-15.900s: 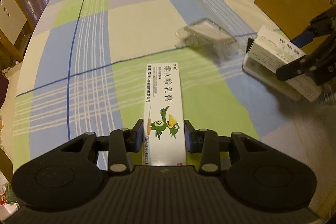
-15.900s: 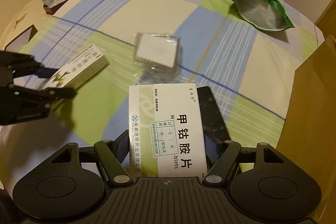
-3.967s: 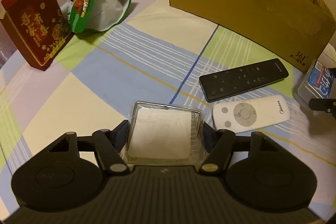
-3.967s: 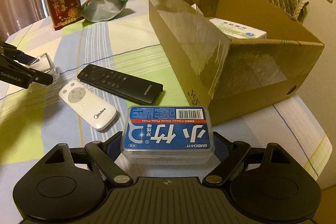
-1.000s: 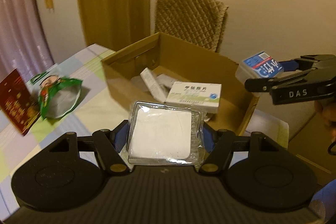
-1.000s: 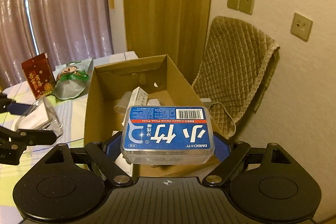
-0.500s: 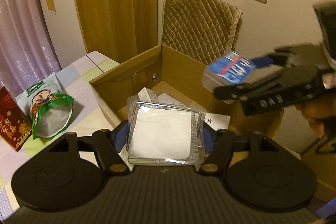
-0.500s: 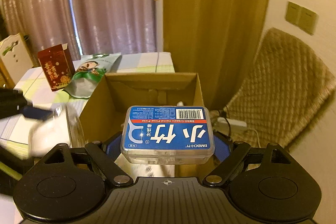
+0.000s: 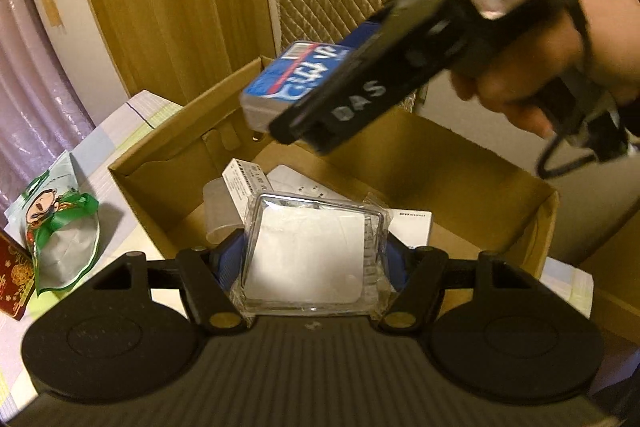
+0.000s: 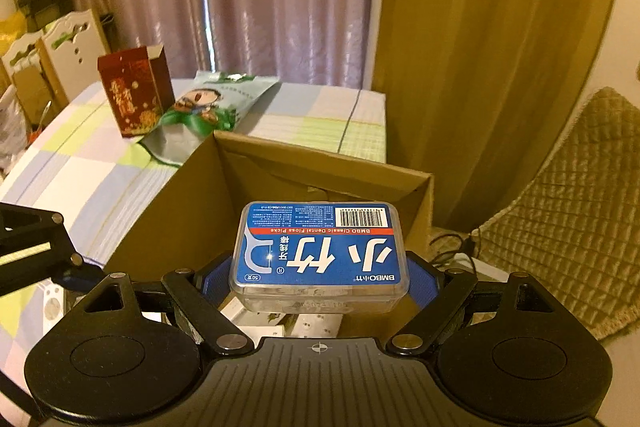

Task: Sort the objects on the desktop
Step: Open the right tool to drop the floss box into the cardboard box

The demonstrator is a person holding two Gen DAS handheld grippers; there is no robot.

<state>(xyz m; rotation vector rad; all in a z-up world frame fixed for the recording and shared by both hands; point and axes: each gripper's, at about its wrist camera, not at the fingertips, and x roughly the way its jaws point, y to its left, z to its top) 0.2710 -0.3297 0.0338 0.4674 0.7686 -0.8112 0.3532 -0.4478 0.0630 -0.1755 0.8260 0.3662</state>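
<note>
My right gripper (image 9: 304,115), pinching the floss box (image 10: 320,247), crosses upper frame above the cardboard box (image 9: 472,163) holding medicine cartons (image 9: 248,183); my left gripper (image 9: 312,259) pinches the clear packet (image 9: 308,259) at lower centre.

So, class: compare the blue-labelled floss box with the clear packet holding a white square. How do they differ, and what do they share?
The floss box has a blue printed label with a barcode; the clear packet shows only a plain white square. The floss box sits in the right gripper, the clear packet in the left gripper. The floss box is a rigid case; the clear packet looks crinkly. Both are clamped above the open cardboard box.
</note>
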